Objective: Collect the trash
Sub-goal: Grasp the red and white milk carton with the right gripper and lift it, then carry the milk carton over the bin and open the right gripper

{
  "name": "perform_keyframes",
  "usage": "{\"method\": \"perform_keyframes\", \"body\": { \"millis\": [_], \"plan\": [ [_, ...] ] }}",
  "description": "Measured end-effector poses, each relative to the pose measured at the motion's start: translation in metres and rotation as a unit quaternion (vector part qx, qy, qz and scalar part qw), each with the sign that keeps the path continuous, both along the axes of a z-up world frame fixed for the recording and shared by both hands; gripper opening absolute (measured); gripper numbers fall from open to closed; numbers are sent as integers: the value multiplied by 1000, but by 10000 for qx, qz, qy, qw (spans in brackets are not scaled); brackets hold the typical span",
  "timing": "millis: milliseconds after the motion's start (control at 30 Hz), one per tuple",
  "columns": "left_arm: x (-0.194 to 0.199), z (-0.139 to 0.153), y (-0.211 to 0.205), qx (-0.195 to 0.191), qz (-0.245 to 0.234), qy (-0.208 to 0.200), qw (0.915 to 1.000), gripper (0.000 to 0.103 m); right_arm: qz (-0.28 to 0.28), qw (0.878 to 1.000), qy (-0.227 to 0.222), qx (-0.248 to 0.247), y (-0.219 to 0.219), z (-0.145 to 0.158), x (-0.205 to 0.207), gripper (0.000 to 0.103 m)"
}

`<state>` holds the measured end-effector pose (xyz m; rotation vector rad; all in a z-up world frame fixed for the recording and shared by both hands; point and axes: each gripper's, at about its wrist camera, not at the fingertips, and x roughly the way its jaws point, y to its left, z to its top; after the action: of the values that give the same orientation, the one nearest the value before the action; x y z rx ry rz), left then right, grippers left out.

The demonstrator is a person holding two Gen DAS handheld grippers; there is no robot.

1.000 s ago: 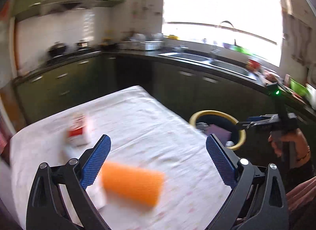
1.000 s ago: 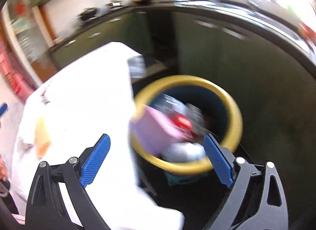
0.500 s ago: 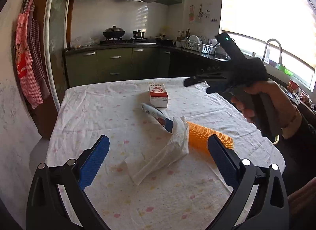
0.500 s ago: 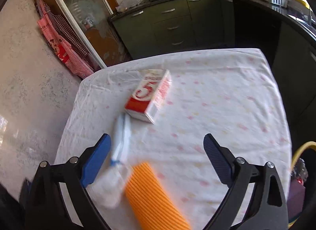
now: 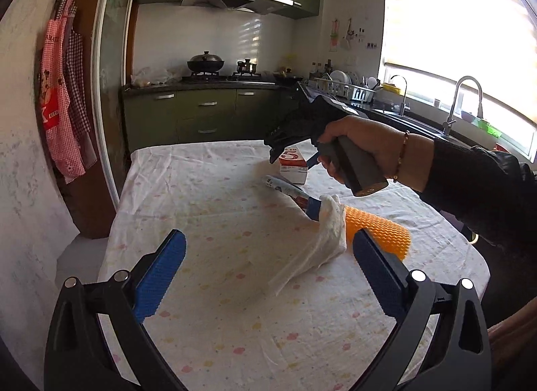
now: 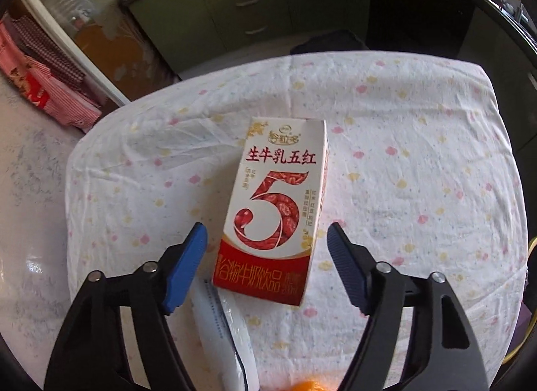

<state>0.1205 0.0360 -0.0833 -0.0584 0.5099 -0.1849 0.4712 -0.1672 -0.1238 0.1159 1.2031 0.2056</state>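
A red and white milk carton (image 6: 278,206) with a big 5 lies flat on the flowered tablecloth (image 6: 419,162). My right gripper (image 6: 266,233) points down over the carton's lower half. Its jaws are closing with the carton between them, and a gap shows on each side. A white and blue wrapper (image 6: 221,330) lies just below the carton. In the left wrist view, a hand (image 5: 355,152) holds that gripper above the carton (image 5: 293,164). Nearer lie the wrapper (image 5: 288,189), a crumpled white tissue (image 5: 319,243) and an orange mesh roll (image 5: 379,229). My left gripper (image 5: 266,240) hovers open and empty, short of the tissue.
A yellow bin rim (image 6: 532,250) peeks past the table's right edge. Green cabinets (image 5: 204,115) and a stove with a pot (image 5: 204,63) line the far wall, with a sink (image 5: 463,102) under the window. Aprons (image 5: 63,105) hang at the left.
My right gripper swung from above the bin to the table and came down over the carton, its jaws narrowing. The left gripper turned from the bin side to face the table's trash.
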Motion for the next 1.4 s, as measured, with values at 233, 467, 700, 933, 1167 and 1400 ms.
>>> {"method": "perform_keyframes", "body": {
  "millis": [233, 467, 700, 933, 1167, 1400],
  "plan": [
    [-7, -2, 6, -80, 5, 9, 10000, 98, 4, 9990, -163, -412, 10, -10, -9, 53],
    [-9, -2, 3, -65, -12, 7, 10000, 98, 53, 9988, -288, -400, -31, -1, -28, 49],
    [-14, 3, -14, 69, -121, -48, 9999, 98, 275, 9988, -387, 86, -78, 24, -74, 49],
    [-18, 10, -33, 181, -287, -120, 9994, 98, 302, 9953, -752, 531, -148, 59, -138, 49],
    [-24, 13, -59, 432, -553, -248, 9972, 98, -780, 9924, -920, 250, -285, 63, -186, 50],
    [-15, 7, -84, 432, -749, -44, 9962, 98, -1826, 9825, -318, 166, -401, 17, -197, 50]
  ]
}}
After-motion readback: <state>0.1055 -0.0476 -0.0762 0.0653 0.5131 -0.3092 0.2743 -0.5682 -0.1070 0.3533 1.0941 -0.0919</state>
